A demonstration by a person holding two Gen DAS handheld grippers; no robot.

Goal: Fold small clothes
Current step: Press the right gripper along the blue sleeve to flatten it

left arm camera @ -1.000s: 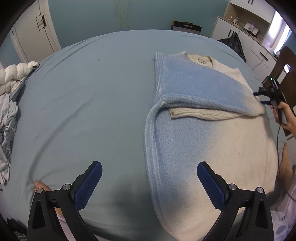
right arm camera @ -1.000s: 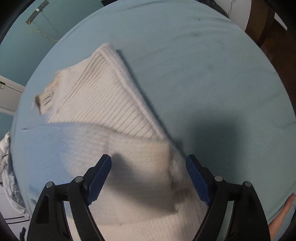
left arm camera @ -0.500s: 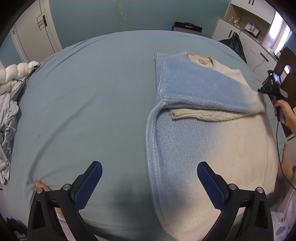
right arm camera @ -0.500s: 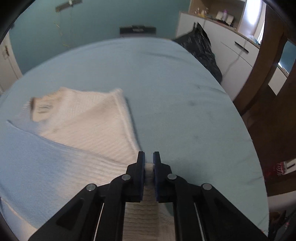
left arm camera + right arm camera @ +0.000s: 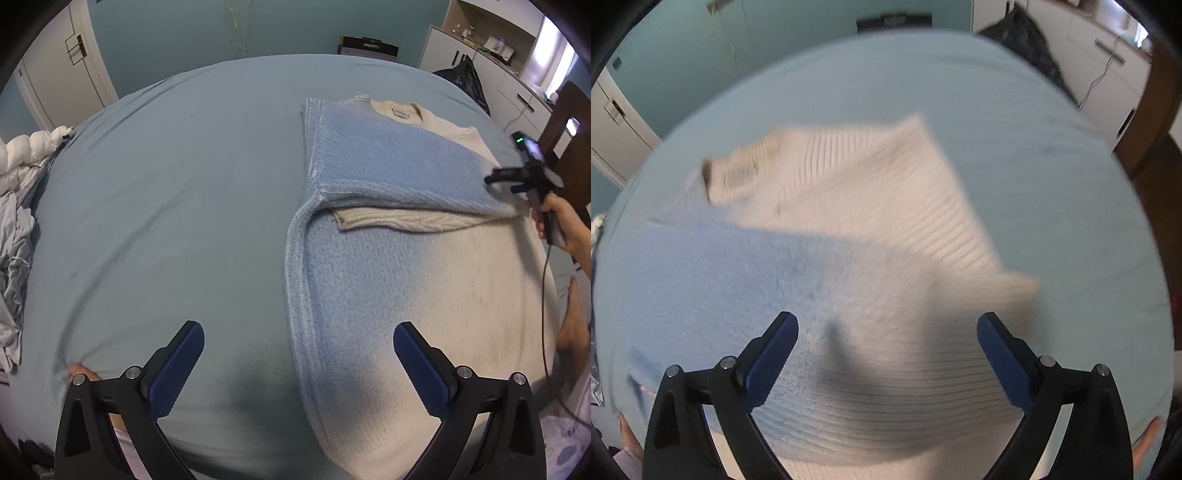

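The sweater (image 5: 388,258) lies flat on the bed (image 5: 184,203), one sleeve folded across its chest; its long axis runs from the collar at the far end toward the hem nearest the person. The left gripper (image 5: 295,365) hovers over the sweater's left edge, jaws wide, nothing between them; the right gripper (image 5: 886,354) hangs above the sweater's right side by the folded sleeve's cuff, jaws opening, gripping nothing. The unfolded hem lies nearer the left gripper.

Bare bed sheet (image 5: 177,206) lies open left of the sweater (image 5: 388,258); crumpled laundry (image 5: 14,266) crowds its edge.
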